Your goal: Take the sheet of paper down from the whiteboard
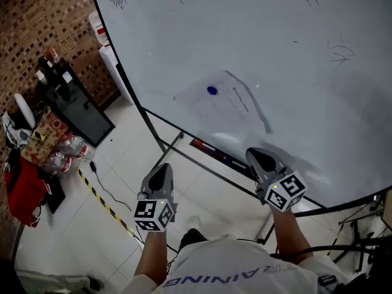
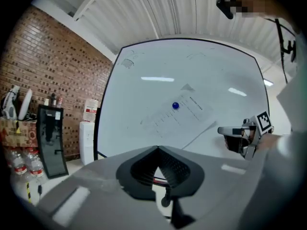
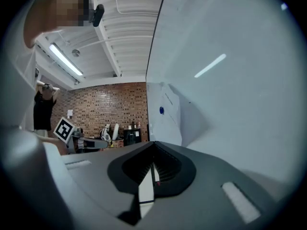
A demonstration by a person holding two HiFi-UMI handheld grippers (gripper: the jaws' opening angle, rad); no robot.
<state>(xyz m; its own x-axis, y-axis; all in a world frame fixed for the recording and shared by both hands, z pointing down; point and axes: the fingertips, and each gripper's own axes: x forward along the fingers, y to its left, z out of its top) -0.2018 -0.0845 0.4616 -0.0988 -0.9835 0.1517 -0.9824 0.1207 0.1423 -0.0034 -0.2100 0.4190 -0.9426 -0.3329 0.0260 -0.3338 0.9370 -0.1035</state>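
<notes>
Near the lower edge of the whiteboard (image 1: pixel 288 48), the left gripper (image 1: pixel 160 171) and right gripper (image 1: pixel 260 158) both have their jaws pressed together on nothing, while higher on that whiteboard the sheet of paper (image 1: pixel 229 106) sits pinned under a blue magnet (image 1: pixel 212 90).

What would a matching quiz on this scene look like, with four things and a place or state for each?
1. sheet of paper
2. magnet
3. left gripper
4. plastic bottles

a. on the floor by the brick wall
b. blue, on the sheet
c. shut, holding nothing
d. tilted on the whiteboard

Pairs: 1-d, 2-b, 3-c, 4-a
</notes>
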